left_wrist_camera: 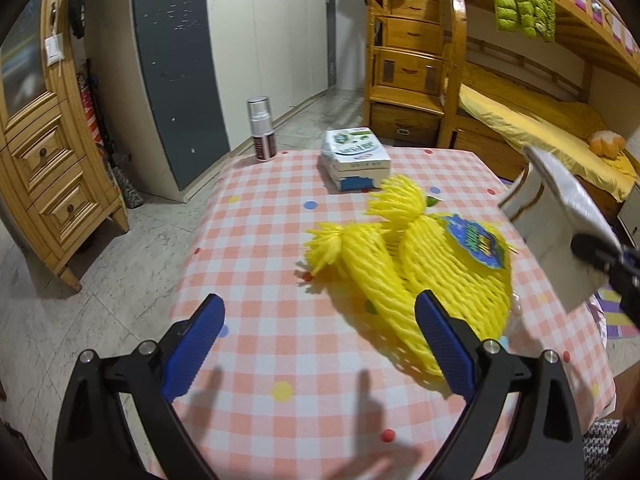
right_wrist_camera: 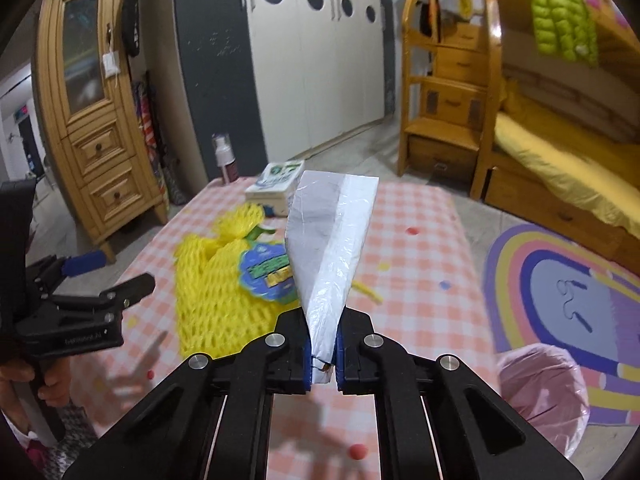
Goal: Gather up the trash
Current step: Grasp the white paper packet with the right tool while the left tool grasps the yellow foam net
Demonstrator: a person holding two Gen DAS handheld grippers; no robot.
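Both my wrist cameras look down along my fingers, close over the checked table point(left_wrist_camera: 280, 320), sharing the yellow netting point(right_wrist_camera: 216, 300) and, blurrily, the wardrobe point(right_wrist_camera: 312, 60).

The right gripper point(right_wrist_camera: 322, 354) pinches a white wrapper point(right_wrist_camera: 332, 240) that stands up above the checked table point(right_wrist_camera: 420, 280). Yellow netting point(right_wrist_camera: 216, 292) lies left of it, near the left gripper point(right_wrist_camera: 116, 276), whose fingers stand apart. A pink-lined bin point(right_wrist_camera: 544, 396) sits beside the table.

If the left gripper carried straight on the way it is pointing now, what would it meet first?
Probably the checked tablecloth: the open left gripper tilts down at bare cloth. The yellow foam net lies just off to the right-hand finger's side, so it might brush that; depth is unclear.
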